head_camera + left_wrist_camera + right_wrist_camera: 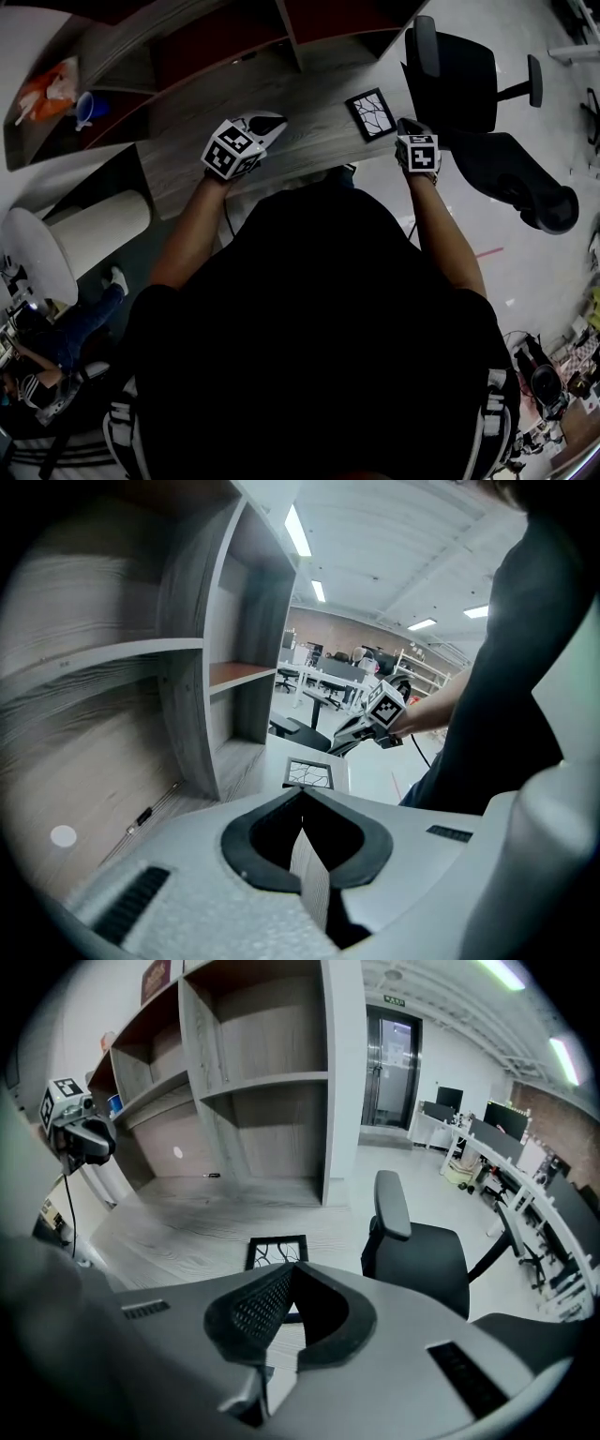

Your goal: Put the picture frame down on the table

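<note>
Over the near edge of the grey wooden table (187, 131), left gripper (267, 127) with jaws together, empty, right gripper (408, 131) likewise closed on nothing, just beyond it black picture frame (370, 113) lying flat by the table's right edge, office chair (459, 80) beside, open shelving (272, 1082) behind.

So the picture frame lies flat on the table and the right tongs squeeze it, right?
No. The picture frame lies flat on the table, but the right tongs are shut on nothing, clear of it, as the right gripper view shows.
</note>
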`<state>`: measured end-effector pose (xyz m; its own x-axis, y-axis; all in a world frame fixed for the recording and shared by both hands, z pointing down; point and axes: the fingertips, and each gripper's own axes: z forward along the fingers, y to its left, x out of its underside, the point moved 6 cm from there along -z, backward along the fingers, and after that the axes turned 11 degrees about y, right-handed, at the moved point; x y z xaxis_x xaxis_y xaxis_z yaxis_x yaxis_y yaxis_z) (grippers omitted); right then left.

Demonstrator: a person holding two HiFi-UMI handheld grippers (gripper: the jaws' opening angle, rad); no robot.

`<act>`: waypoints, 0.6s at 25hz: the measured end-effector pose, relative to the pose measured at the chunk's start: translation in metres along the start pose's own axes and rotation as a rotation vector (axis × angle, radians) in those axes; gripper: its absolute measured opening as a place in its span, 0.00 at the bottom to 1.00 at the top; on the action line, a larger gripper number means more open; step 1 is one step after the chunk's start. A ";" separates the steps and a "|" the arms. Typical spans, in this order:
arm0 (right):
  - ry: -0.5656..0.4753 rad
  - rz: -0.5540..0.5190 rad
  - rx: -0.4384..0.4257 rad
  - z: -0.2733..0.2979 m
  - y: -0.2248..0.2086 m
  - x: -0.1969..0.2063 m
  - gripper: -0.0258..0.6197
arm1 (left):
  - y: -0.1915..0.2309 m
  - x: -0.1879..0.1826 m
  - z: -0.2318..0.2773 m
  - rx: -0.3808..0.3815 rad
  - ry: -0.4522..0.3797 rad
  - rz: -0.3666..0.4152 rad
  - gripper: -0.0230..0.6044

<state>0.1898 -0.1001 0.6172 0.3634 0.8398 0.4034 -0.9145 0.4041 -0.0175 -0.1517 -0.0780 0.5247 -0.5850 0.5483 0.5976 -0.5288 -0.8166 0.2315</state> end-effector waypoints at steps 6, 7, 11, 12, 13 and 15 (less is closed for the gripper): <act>-0.044 0.022 0.006 -0.024 0.013 0.001 0.05 | -0.012 0.000 -0.013 -0.001 -0.031 0.020 0.06; -0.050 0.027 0.007 -0.027 0.015 0.003 0.05 | -0.014 0.003 -0.014 0.000 -0.030 0.030 0.06; -0.073 0.042 0.007 -0.043 0.021 0.007 0.05 | -0.019 0.013 -0.018 -0.005 -0.023 0.055 0.06; -0.078 0.046 0.008 -0.047 0.022 0.009 0.05 | -0.019 0.015 -0.019 -0.008 -0.027 0.055 0.06; -0.084 0.051 0.009 -0.051 0.023 0.010 0.05 | -0.020 0.016 -0.020 -0.008 -0.028 0.056 0.06; -0.096 0.062 0.012 -0.057 0.024 0.012 0.05 | -0.021 0.019 -0.022 -0.007 -0.029 0.059 0.06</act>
<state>0.1825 -0.0594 0.5691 0.2881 0.8240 0.4878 -0.9370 0.3478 -0.0340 -0.1650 -0.0468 0.5146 -0.5970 0.4936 0.6324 -0.4981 -0.8460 0.1901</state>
